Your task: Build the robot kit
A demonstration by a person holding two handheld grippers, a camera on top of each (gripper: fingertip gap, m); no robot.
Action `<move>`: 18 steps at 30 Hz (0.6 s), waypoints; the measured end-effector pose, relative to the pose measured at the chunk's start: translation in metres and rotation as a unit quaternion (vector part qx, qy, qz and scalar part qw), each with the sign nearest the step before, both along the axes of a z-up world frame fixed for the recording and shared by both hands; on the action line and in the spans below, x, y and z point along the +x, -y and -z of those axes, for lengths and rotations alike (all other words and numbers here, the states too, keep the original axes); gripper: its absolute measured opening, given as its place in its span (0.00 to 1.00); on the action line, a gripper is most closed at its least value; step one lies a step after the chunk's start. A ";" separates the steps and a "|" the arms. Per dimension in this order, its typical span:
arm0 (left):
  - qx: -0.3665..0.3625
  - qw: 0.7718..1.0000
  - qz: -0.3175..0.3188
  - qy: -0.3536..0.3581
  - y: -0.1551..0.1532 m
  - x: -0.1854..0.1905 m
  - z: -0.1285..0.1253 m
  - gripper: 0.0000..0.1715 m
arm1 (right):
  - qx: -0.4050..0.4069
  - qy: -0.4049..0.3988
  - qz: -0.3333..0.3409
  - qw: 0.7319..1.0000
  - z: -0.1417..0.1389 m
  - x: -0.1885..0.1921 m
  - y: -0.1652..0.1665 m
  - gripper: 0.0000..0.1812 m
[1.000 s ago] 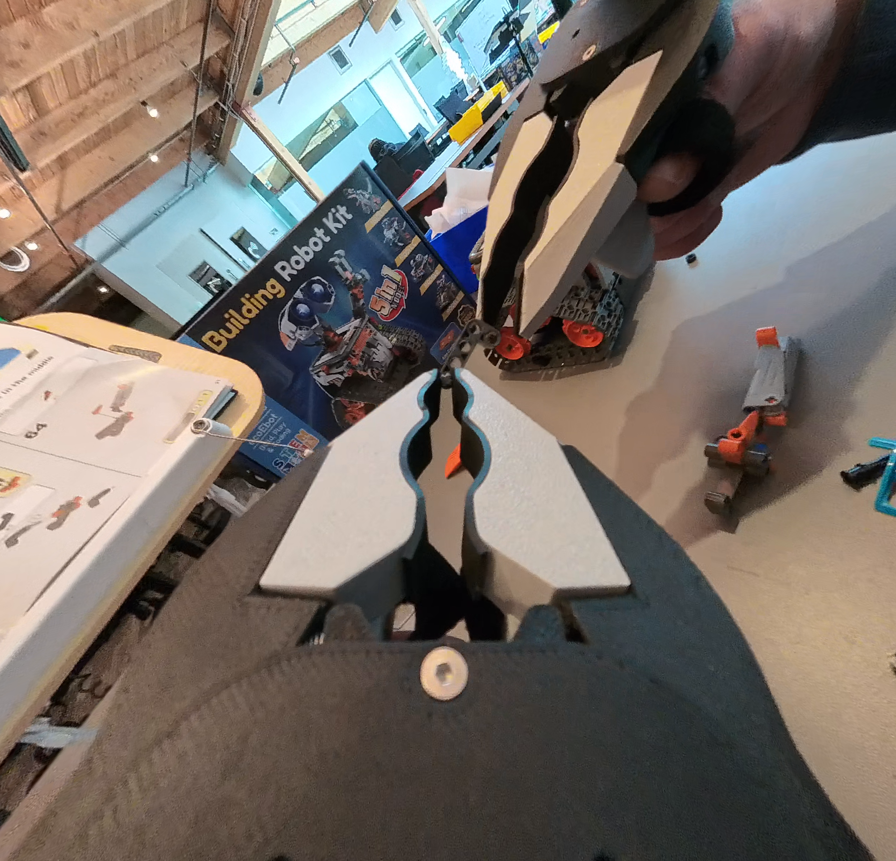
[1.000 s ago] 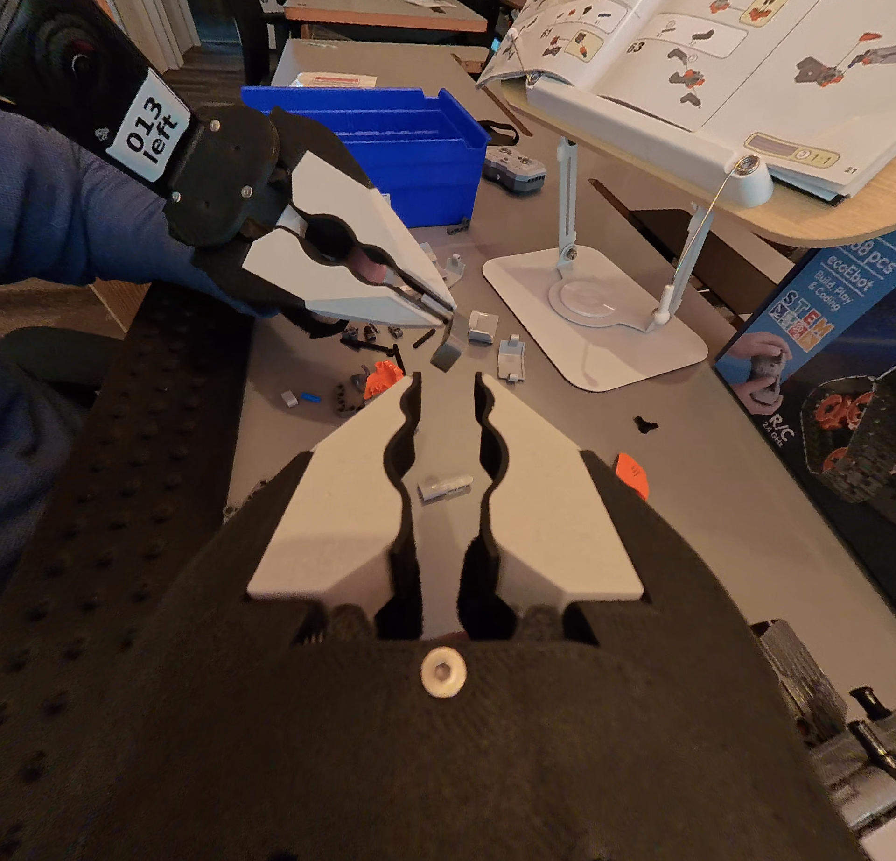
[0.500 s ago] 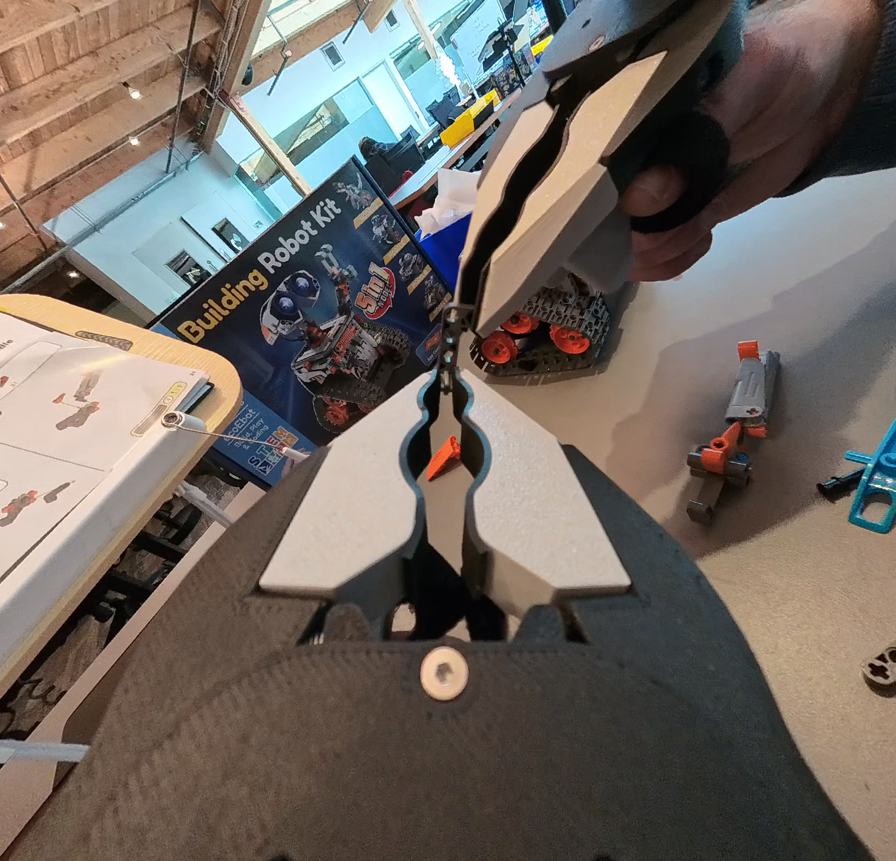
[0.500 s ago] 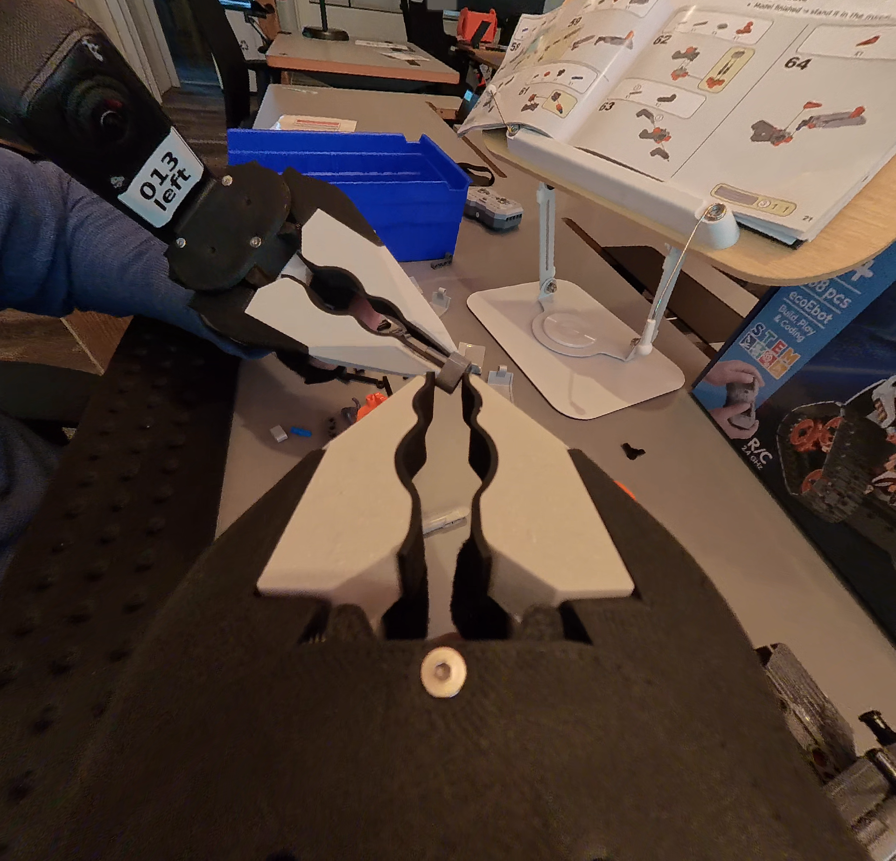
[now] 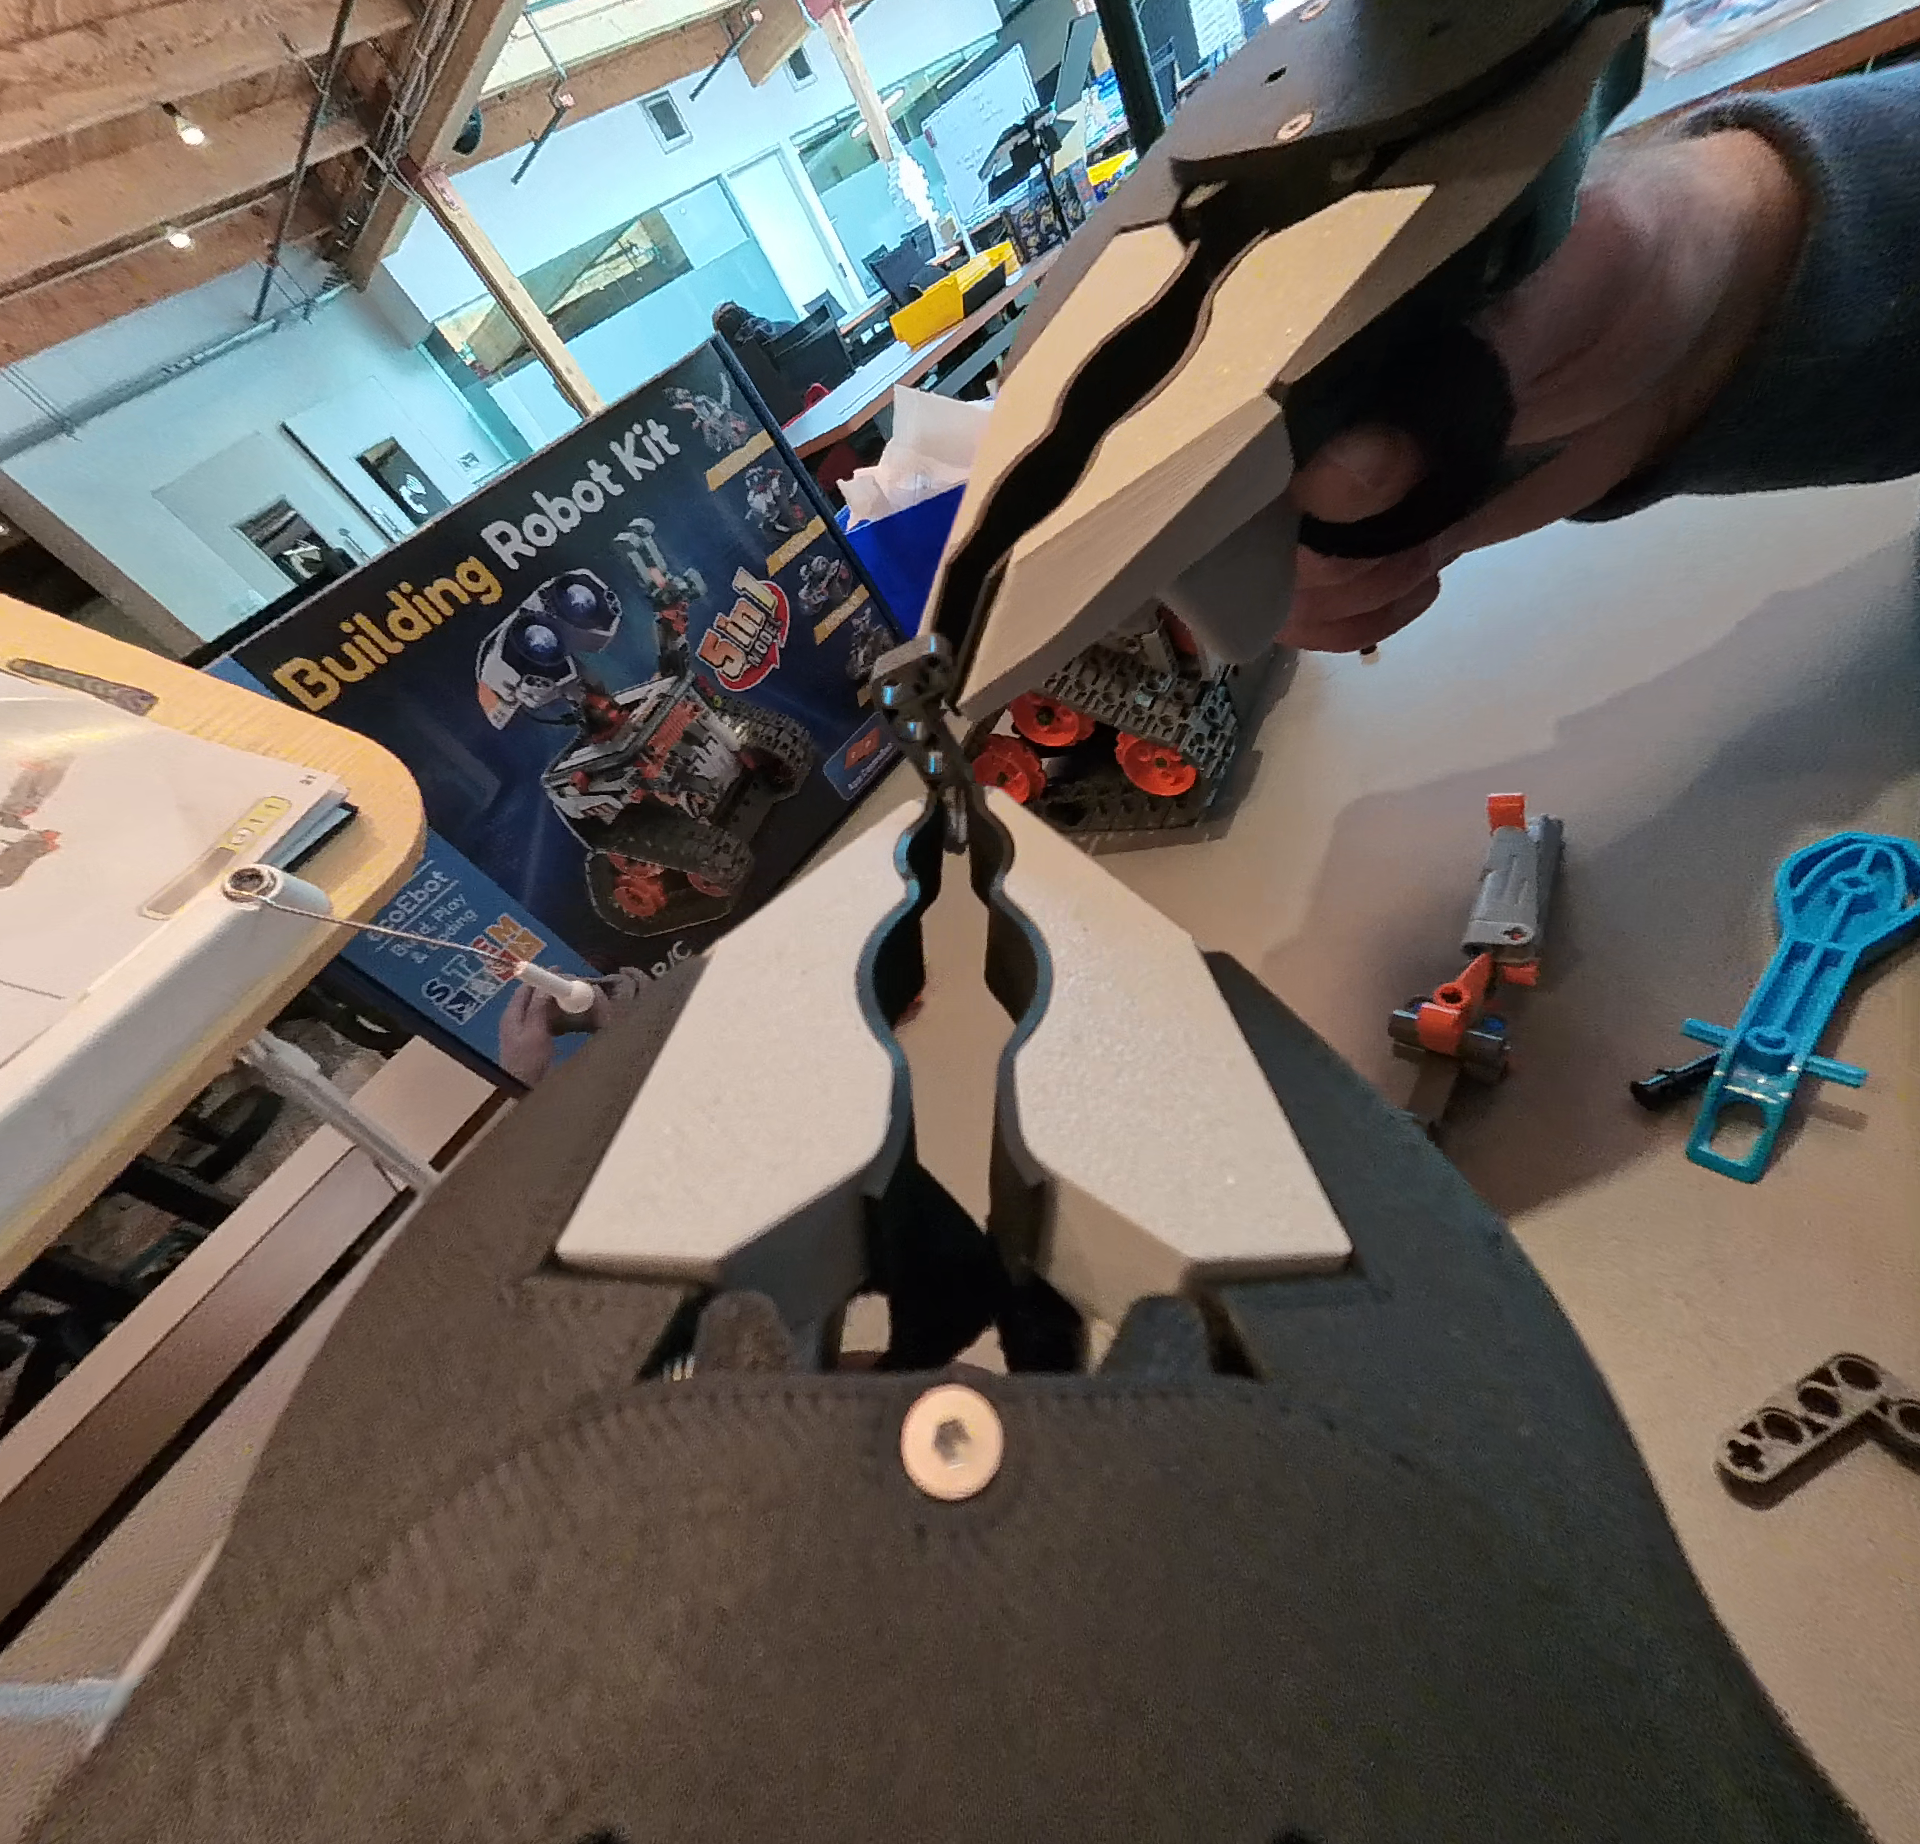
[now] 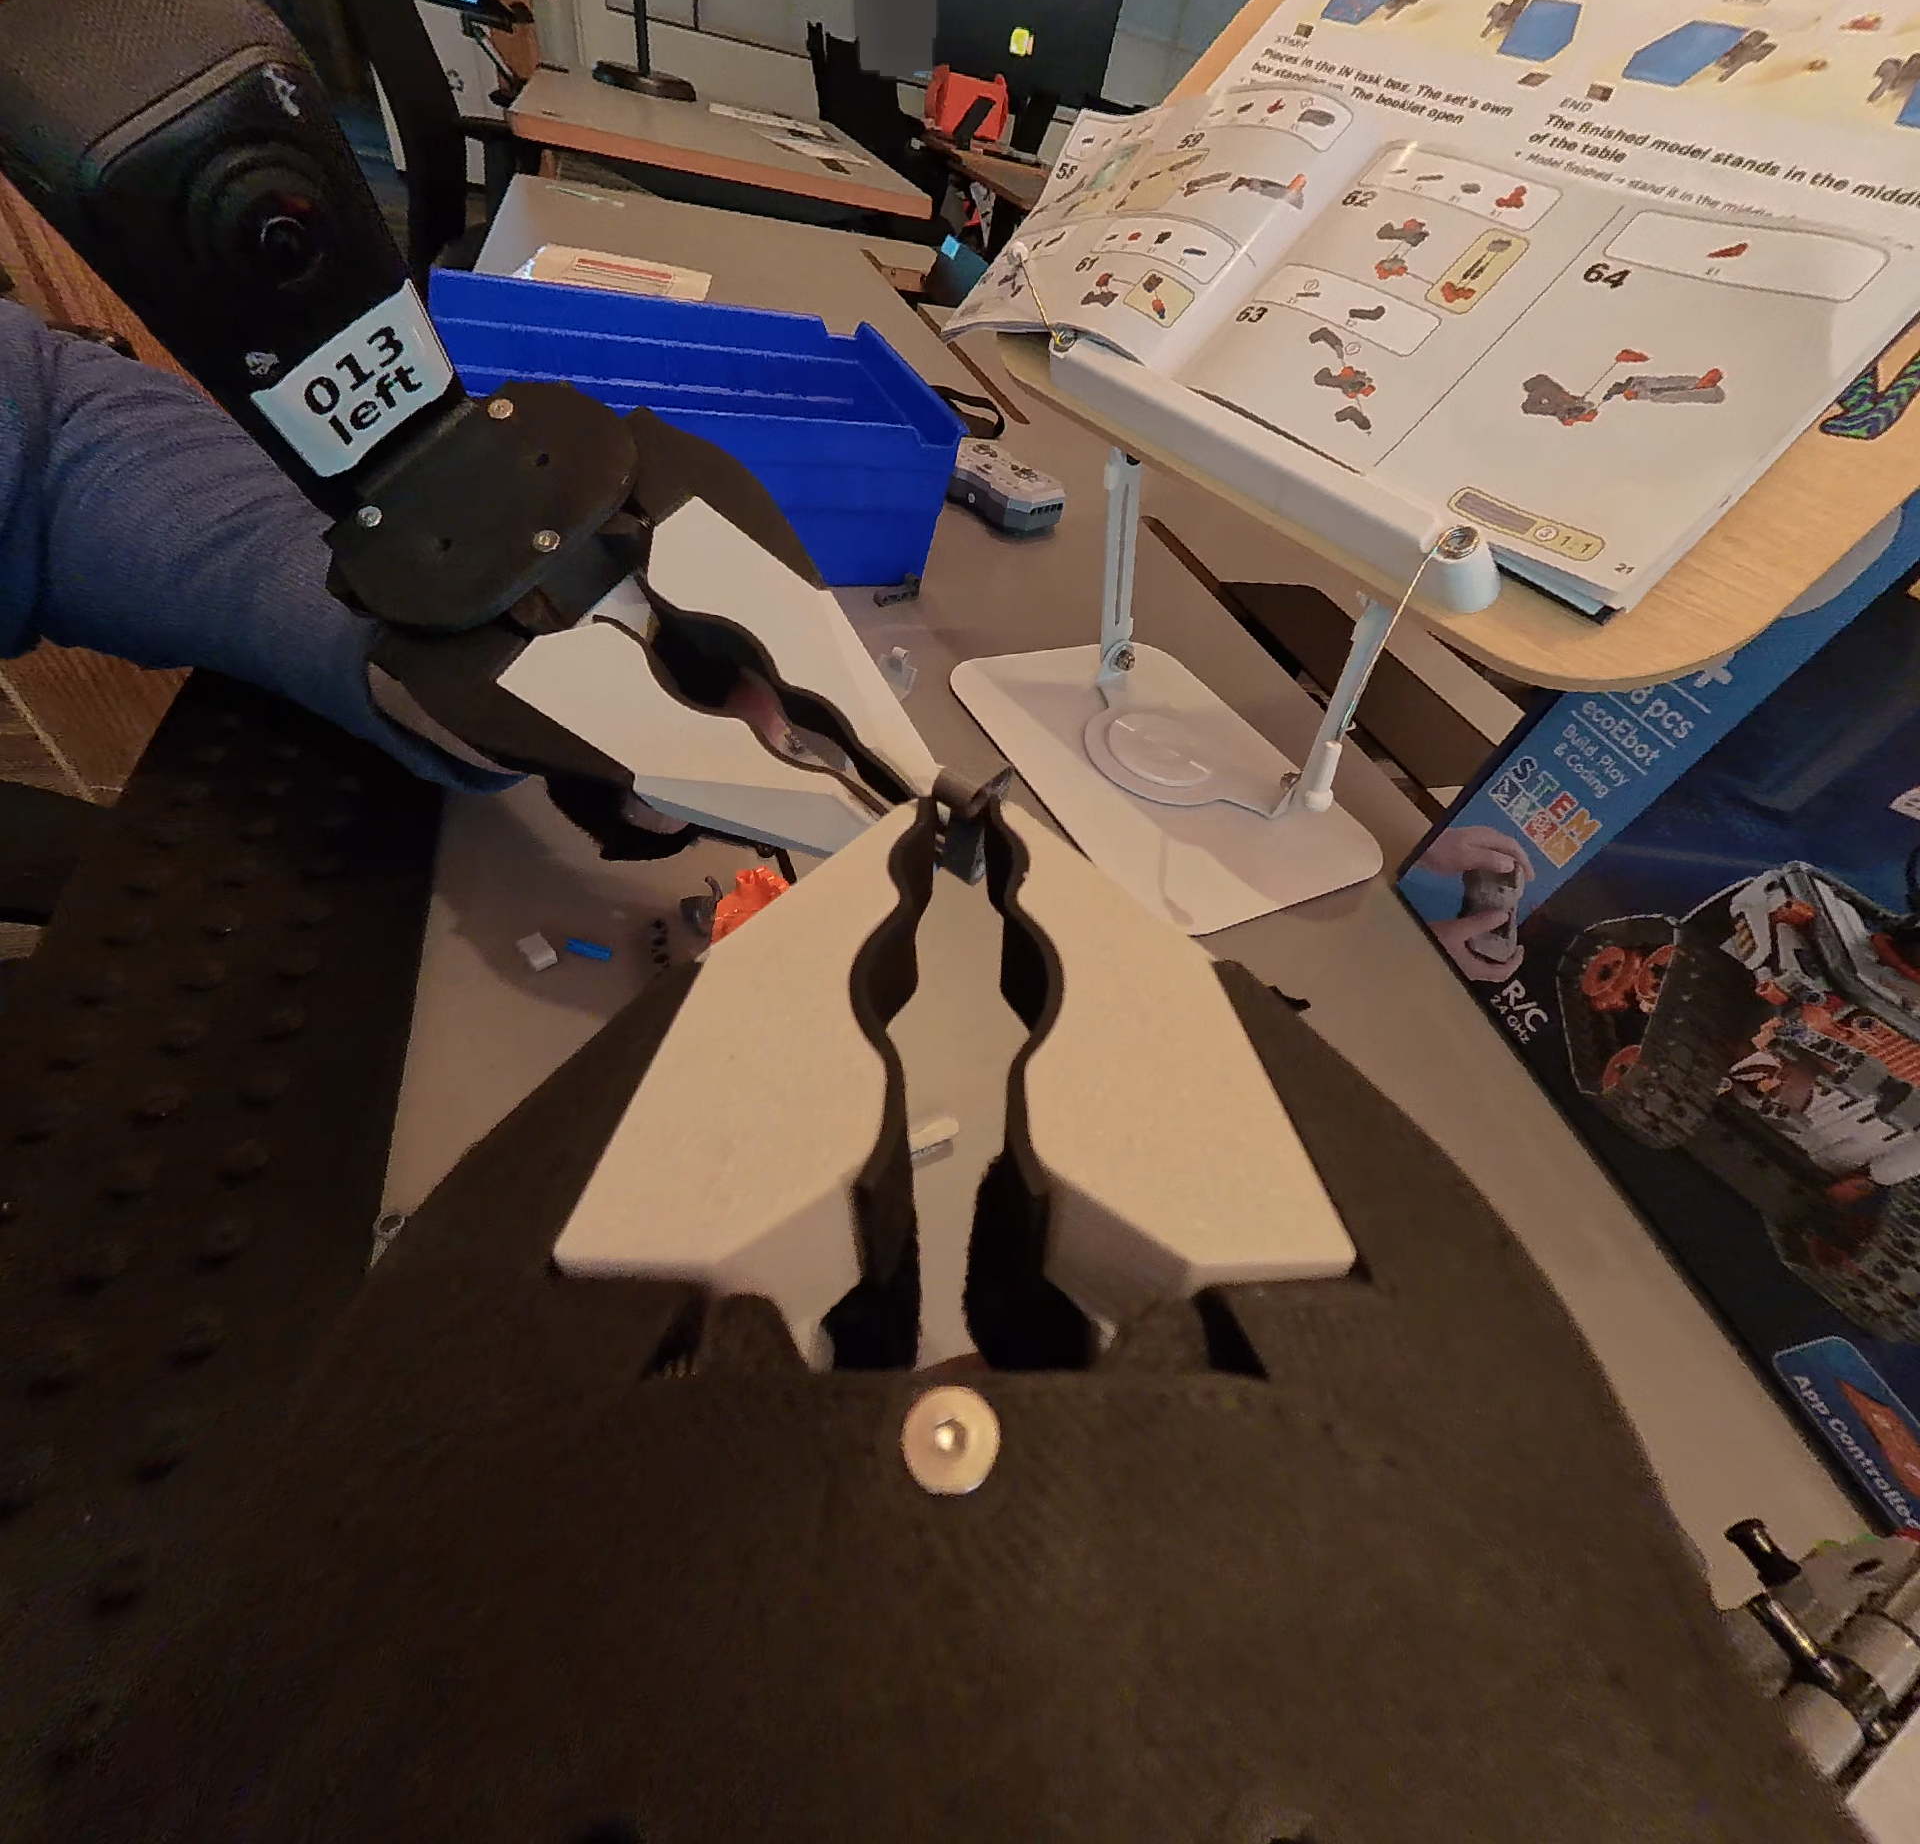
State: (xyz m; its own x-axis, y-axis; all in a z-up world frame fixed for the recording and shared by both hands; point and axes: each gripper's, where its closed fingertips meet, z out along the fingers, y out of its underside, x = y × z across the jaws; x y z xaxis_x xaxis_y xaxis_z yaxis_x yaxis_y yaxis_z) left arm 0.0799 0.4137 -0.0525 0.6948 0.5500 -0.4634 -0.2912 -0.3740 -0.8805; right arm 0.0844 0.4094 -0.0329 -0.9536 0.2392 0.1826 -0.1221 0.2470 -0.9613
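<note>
At mid-frame in the left wrist view, the left claw (image 5: 951,828) was clamped on a small dark gray beam (image 5: 928,745), held above the counter (image 5: 1558,672). From the upper right, the right claw (image 5: 940,651) pinched the same beam's far end. Uneven pulling could have twisted the beam loose and dropped it among the parts below.

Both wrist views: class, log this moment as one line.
left gripper: shut on dark grey beam | right gripper: shut on same beam | beam above table | nearby: tracked model
</note>
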 end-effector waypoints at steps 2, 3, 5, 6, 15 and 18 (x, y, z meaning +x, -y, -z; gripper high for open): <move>0.011 1.000 0.007 0.009 -0.001 0.001 -0.001 0.01 | -0.003 -0.004 0.004 1.000 -0.001 -0.001 0.000 0.02; 0.016 1.000 0.010 0.013 -0.002 0.002 -0.002 0.01 | -0.004 -0.006 0.005 1.000 -0.002 -0.001 0.000 0.00; 0.032 0.999 0.015 0.029 -0.002 0.002 -0.003 0.01 | -0.005 -0.009 0.006 1.000 -0.002 -0.002 0.000 0.00; 0.046 0.998 0.020 0.044 -0.002 0.002 -0.004 0.01 | -0.005 -0.012 0.007 1.000 -0.003 -0.002 -0.001 0.01; 0.138 0.981 0.056 0.125 0.000 0.000 -0.014 0.01 | -0.014 0.008 0.020 1.000 -0.003 -0.012 -0.013 0.09; 0.158 0.974 0.070 0.145 -0.001 0.003 -0.016 0.01 | -0.015 0.010 0.011 1.000 0.000 -0.009 -0.009 0.10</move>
State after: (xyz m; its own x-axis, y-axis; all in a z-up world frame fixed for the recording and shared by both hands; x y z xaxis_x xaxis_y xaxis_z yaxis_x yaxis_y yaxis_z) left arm 0.0826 0.4151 -0.0370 0.8495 0.5243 -0.0592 -0.0411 -0.0462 -0.9981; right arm 0.0757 0.4181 -0.0327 -0.9518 0.2648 0.1551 -0.0969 0.2205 -0.9706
